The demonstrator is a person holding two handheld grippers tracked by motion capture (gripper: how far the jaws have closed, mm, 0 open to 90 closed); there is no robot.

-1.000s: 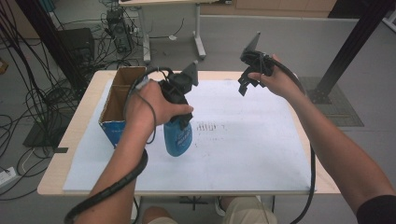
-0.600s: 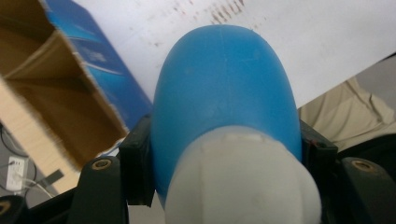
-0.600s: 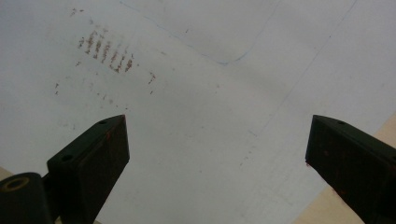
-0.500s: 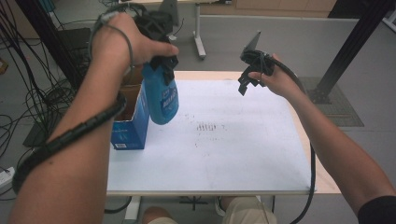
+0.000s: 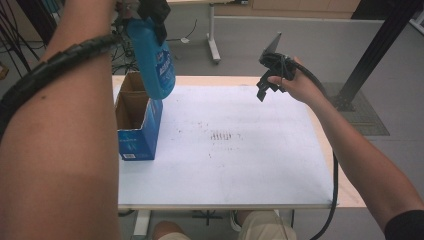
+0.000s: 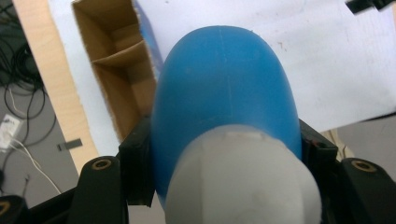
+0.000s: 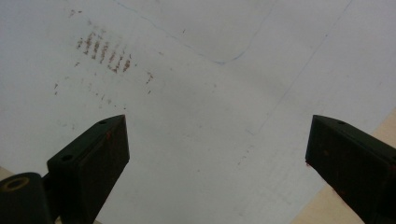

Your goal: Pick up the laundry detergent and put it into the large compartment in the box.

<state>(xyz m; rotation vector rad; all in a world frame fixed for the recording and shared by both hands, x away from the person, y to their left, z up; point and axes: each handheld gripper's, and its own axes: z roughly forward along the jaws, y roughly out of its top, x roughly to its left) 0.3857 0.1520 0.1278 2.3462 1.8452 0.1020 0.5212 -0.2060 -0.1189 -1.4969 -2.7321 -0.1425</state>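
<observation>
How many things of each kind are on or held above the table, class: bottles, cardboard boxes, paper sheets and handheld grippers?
Blue bottles: 1, the blue bottle clamped in the left gripper
Cardboard boxes: 1, the open box
White paper sheets: 1, the sheet covering the table
Grippers: 2, left and the right gripper, jaws apart with nothing between them
Total: 5

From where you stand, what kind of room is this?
Probably a lab or workshop, not a home. The work table has a plain white sheet over it and stands on a bare grey floor. Loose cables trail across that floor, and another desk's metal leg stands behind.
</observation>
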